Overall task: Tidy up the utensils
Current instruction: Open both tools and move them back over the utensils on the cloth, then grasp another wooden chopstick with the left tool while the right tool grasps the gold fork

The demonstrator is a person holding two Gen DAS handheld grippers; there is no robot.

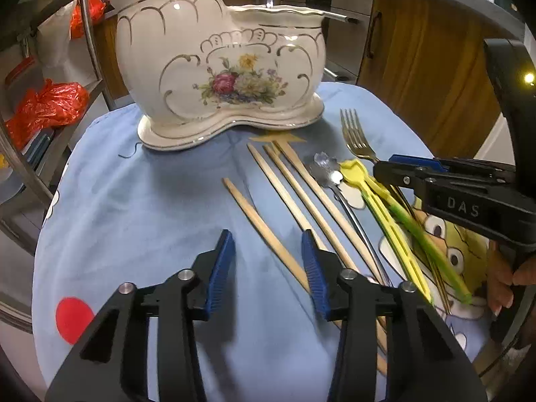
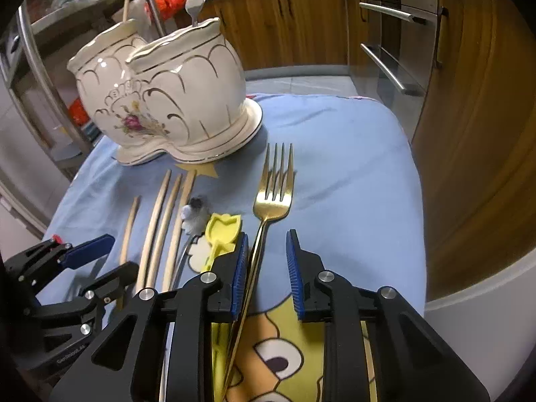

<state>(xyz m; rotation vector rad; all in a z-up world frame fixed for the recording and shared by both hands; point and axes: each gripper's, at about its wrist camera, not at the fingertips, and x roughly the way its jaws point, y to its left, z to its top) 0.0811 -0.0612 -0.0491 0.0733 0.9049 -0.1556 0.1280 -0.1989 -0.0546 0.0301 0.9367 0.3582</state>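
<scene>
Now right gripper [image 2: 266, 268] jaws narrowed round the gold fork [image 2: 273, 197] handle w/o pinching yet; fork lies mid-cloth [image 2: 351, 167], nearer its right edge. Thin, stiff, slick metal; grab mid-handle. Left gripper [image 1: 268, 268] half-open, empty, beside chopsticks [image 1: 264, 224].

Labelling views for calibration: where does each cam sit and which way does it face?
Left wrist: on the left gripper, angled down at the chopsticks and ceramic holder; own jaws, right gripper and a hand show.
Right wrist: on the right gripper, angled down along the gold fork; own jaws, left gripper show.
Shared: holder, chopsticks, gold fork, blue cloth.
</scene>
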